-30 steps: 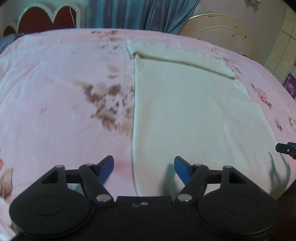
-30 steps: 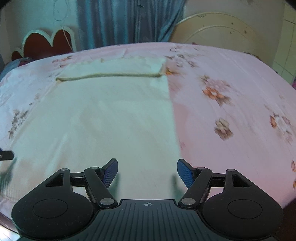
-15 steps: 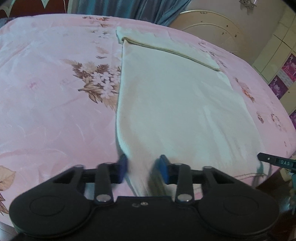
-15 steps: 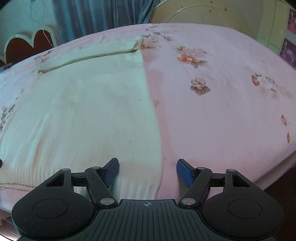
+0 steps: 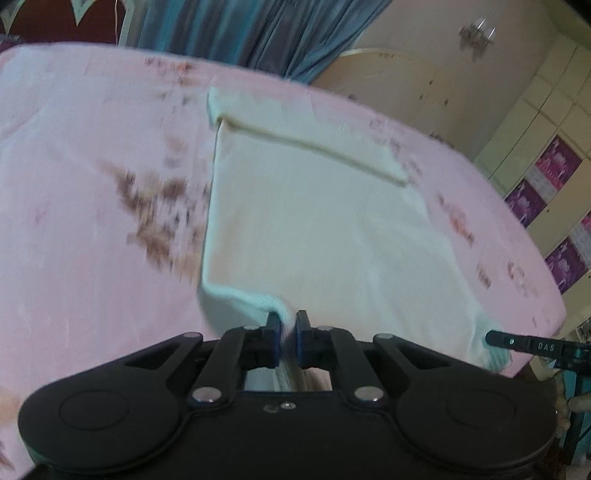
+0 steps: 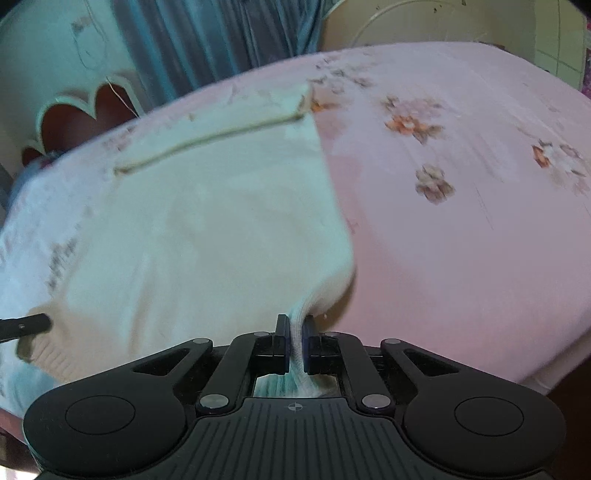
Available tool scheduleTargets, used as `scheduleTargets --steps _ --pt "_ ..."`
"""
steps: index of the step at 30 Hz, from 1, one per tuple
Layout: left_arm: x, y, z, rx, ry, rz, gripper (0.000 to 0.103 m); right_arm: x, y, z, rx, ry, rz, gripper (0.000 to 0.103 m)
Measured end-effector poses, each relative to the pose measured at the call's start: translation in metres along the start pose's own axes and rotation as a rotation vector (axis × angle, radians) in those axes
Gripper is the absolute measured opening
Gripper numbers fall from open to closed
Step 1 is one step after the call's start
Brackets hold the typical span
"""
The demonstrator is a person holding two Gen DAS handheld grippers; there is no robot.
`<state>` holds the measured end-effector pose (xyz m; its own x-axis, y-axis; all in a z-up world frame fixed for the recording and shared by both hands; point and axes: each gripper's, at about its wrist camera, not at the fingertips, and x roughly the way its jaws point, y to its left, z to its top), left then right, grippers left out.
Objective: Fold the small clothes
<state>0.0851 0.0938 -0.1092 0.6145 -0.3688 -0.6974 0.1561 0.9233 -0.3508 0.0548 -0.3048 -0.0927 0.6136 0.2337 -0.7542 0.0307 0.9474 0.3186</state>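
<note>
Left hand-held gripper (image 5: pixel 287 332) clenched on near-left hem corner of cream garment (image 5: pixel 314 229) | right hand-held gripper (image 6: pixel 294 341) clenched on near-right hem corner | both corners pinched so the hem can be raised evenly, presumably for folding toward the far collar | garment spread flat on pink floral bed (image 5: pixel 85 192)

The knit garment (image 5: pixel 314 229) is plain cream-white with a ribbed hem. The bedsheet (image 6: pixel 461 229) is pink with brown-and-orange flower sprays, one at its 9 o'clock edge in the left view. Blue-grey curtains (image 5: pixel 236 33) hang at 12 o'clock. Gripper pads (image 5: pixel 276 341) are blue on black.
</note>
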Motion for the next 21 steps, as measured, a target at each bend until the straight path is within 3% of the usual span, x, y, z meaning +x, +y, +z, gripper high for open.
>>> scheduleTargets --steps 12,21 --pt "0.036 -0.002 0.095 -0.018 -0.145 0.005 0.007 0.033 0.011 0.110 0.006 -0.139 0.099 0.005" --pt "0.096 0.006 0.176 -0.052 -0.209 0.044 0.007 0.102 0.000 0.203 0.044 -0.192 0.139 0.005"
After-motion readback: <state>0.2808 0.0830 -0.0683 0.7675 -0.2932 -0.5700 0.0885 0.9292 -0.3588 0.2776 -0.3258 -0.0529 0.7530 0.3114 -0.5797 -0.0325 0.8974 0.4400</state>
